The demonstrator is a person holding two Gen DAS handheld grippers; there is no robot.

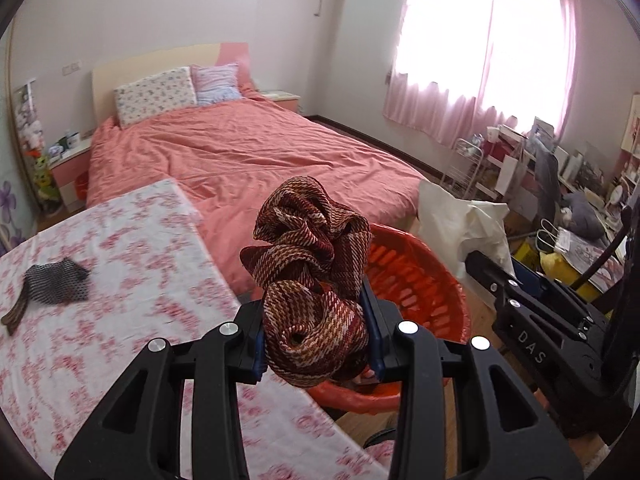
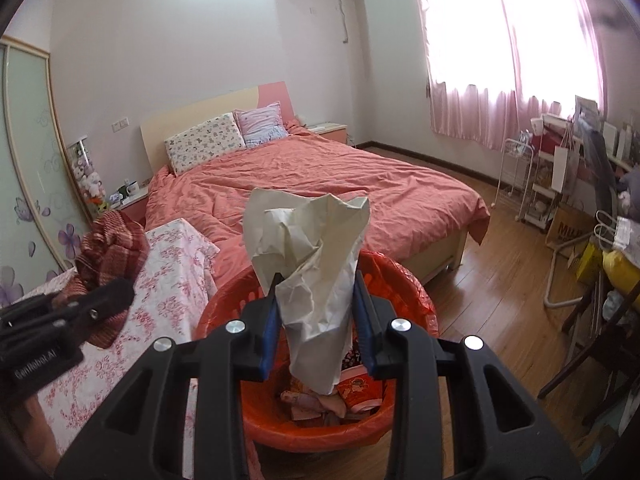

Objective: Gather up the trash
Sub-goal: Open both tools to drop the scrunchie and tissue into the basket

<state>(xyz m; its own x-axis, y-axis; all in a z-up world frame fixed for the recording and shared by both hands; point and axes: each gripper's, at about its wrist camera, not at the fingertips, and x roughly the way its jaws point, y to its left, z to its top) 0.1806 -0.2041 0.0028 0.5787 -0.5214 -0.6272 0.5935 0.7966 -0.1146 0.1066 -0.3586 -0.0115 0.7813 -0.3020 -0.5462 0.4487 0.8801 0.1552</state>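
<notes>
Gripping woven cloth (image 1: 312,280), left tool (image 1: 316,340); right tool (image 2: 316,332) clamps crumpled paper (image 2: 312,264) (above red basket (image 2: 416,292)).

Your left tongs (image 1: 316,340) are black with blue pads and grip a woven cloth (image 1: 312,276) in maroon, brown and cream plaid. Your right tongs (image 2: 318,334), the same black and blue, grip a crumpled off-white paper (image 2: 312,264). You have an orange-red basket (image 2: 404,280) with a matching liner below them. The tabletop (image 1: 132,248) wears a white cover with a pink-red floral print. A black dotted mesh cloth (image 1: 56,280) with a brown strap lies on it. The bed (image 1: 256,152) has a salmon-pink duvet, one white flowered pillow (image 1: 154,94), one pale lilac striped pillow (image 1: 216,82). Curtains (image 1: 460,108) are pink, floor (image 2: 500,272) is honey-brown wood.
</notes>
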